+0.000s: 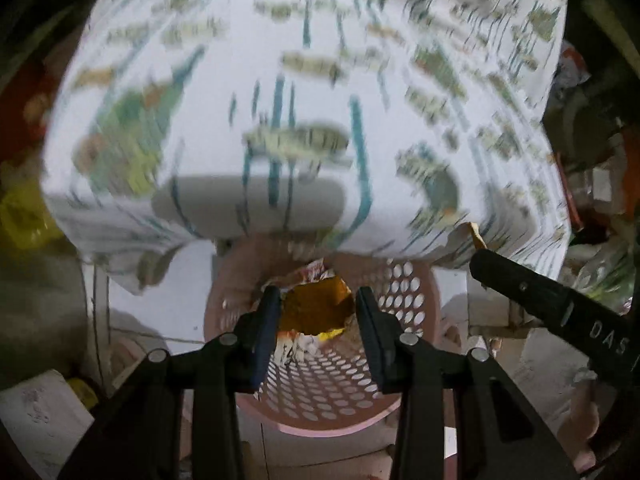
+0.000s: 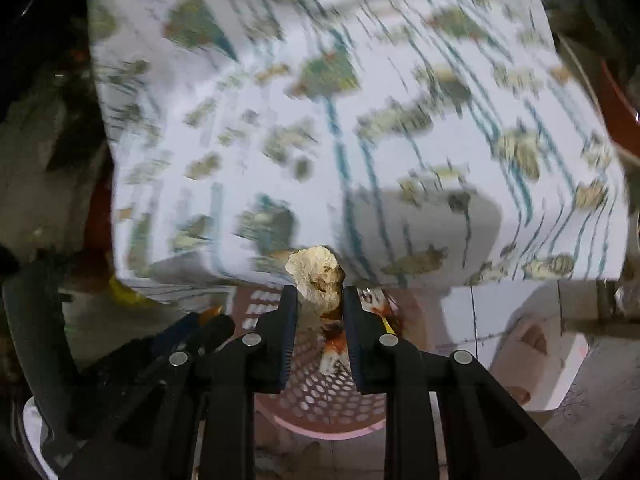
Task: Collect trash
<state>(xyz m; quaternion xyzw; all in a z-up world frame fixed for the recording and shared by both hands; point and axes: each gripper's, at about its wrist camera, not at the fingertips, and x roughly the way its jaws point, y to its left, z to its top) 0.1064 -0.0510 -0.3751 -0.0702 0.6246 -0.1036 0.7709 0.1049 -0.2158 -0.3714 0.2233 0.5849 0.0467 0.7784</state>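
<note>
Over the pink perforated waste basket [image 1: 340,380], beside the counter under its printed cloth [image 1: 304,80], the left hand-held gripper [image 1: 318,312] was clamped on a crumpled orange-yellow wrapper [image 1: 316,312] and the right hand-held gripper [image 2: 320,300] on a crumpled beige paper wad [image 2: 316,276]. The wad's long axis ran along the fingers, its bulky end pointing out past the tips; the wrapper showed no clear axis. To finish well, I judged each piece should be centred over the basket's mouth before the jaws part, so nothing catches the rim.

Motion is smearing the printed tablecloth [image 1: 304,80] across the upper frame; its pattern is blurring beyond reading. It is hiding the pink basket's [image 1: 320,420] far rim.
</note>
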